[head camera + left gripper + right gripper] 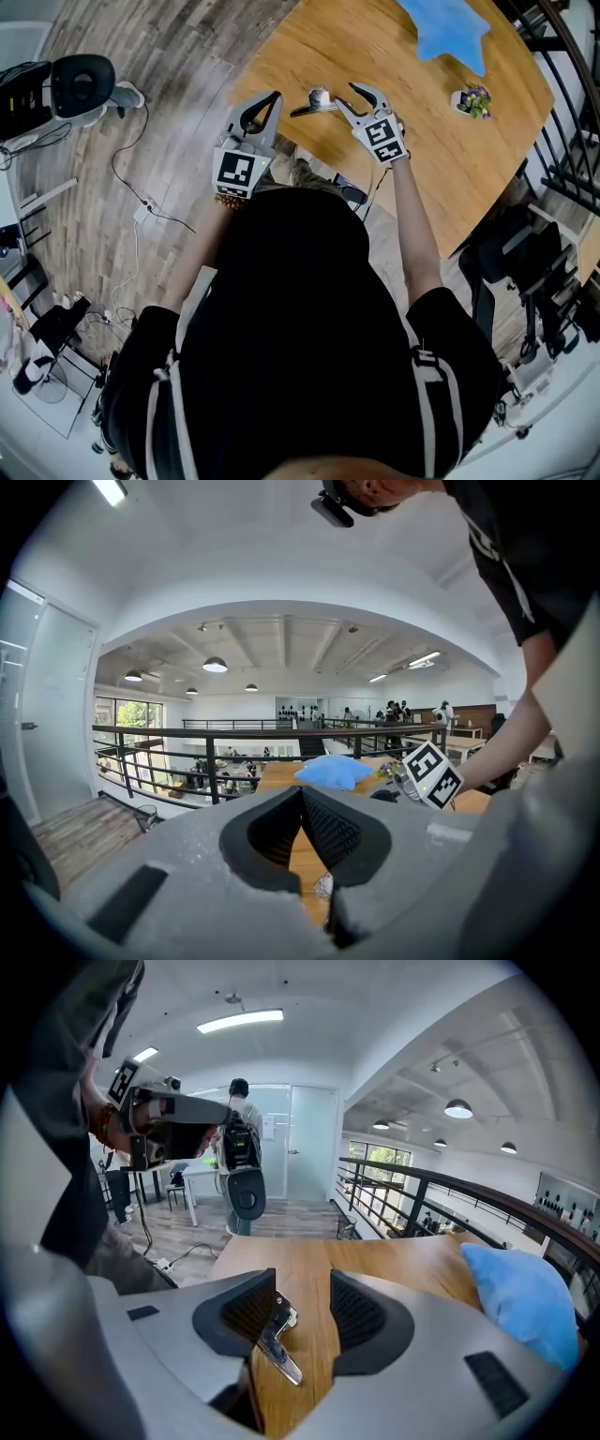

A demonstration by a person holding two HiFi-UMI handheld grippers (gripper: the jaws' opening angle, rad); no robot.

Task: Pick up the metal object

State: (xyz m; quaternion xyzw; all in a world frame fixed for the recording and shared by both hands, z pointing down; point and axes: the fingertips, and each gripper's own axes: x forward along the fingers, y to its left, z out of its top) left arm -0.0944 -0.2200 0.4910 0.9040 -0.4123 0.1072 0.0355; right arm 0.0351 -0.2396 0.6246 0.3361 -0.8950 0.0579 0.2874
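The metal object is a small, shiny silver piece, much like a lever handle, with a chunky head at one end and a flat, narrow arm running off it. It lies flat on the pale wooden tabletop, close to its near edge. It sits between the spread fingers of the right gripper, right beside one pad, its arm pointing back toward the gripper's body. Whether it touches that pad I cannot tell.
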